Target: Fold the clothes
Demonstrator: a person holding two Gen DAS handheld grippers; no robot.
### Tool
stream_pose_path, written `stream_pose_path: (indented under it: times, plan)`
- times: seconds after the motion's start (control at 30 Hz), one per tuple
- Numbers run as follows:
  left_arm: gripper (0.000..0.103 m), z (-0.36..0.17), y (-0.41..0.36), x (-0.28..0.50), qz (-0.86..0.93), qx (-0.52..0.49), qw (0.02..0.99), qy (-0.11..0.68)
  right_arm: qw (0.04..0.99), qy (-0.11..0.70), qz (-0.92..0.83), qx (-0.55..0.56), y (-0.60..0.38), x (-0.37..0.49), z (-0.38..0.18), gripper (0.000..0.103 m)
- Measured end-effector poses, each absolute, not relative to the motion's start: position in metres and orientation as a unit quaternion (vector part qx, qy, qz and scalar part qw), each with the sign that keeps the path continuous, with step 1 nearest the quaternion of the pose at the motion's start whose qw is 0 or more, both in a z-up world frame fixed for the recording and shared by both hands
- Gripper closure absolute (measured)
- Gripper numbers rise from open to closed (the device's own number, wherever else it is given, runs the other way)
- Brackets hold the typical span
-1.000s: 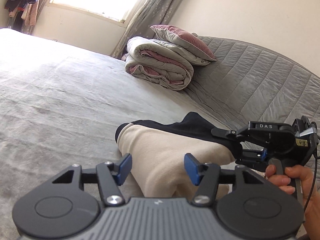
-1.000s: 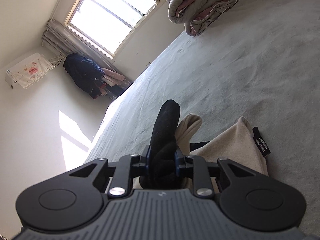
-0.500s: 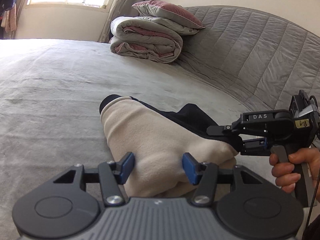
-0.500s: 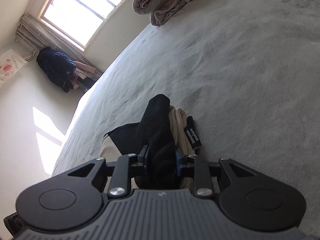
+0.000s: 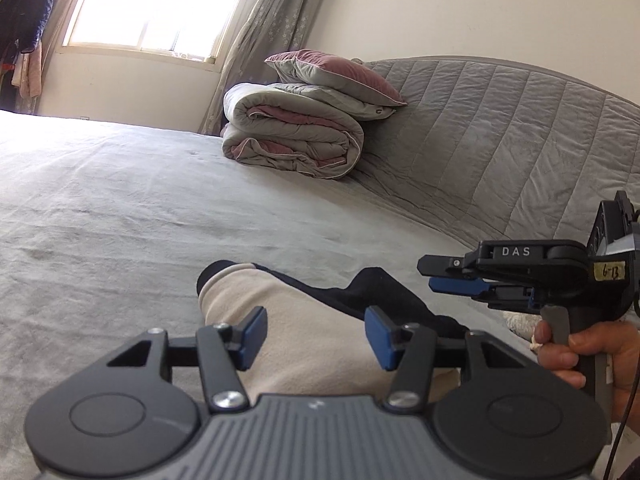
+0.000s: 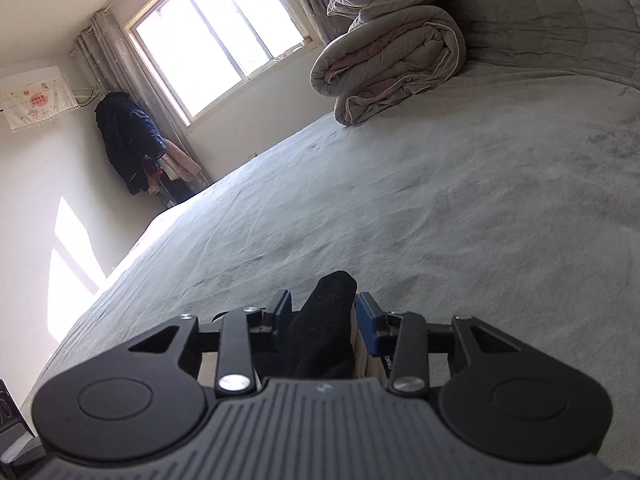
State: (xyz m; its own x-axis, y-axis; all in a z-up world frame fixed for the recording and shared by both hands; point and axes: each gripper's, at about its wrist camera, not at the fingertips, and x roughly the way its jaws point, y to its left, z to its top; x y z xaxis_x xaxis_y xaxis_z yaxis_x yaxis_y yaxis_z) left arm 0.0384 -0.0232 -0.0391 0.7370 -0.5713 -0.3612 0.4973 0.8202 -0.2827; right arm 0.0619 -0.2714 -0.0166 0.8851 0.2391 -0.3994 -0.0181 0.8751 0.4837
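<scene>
A cream and black fleece garment lies bunched on the grey bed. My left gripper is open and empty, its blue pads just above the cream part. In the left wrist view my right gripper is raised to the right of the garment, clear of the cloth, with its jaws a little apart. In the right wrist view the right gripper has black cloth lying loose between its parted pads, with cream cloth below.
A folded grey and pink duvet with a pillow on top lies at the head of the bed by the quilted headboard. A window and hanging clothes are at the far wall.
My right gripper has opened and let go of the black cloth, then lifted away from the garment. My left gripper has stayed open above the cream part.
</scene>
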Motion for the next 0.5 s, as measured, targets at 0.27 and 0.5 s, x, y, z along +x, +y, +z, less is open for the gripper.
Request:
stream_pose_path:
  times: [0.27, 0.5]
  plan:
    - [0.049, -0.056, -0.044, 0.030, -0.304, -0.004, 0.926, 0.224, 0.967, 0.212, 0.065, 0.127, -0.241, 0.084, -0.022, 0.073]
    - [0.049, -0.064, -0.040, 0.030, -0.315, -0.008, 0.922, 0.226, 0.959, 0.263, 0.028, 0.096, -0.244, 0.102, -0.052, 0.073]
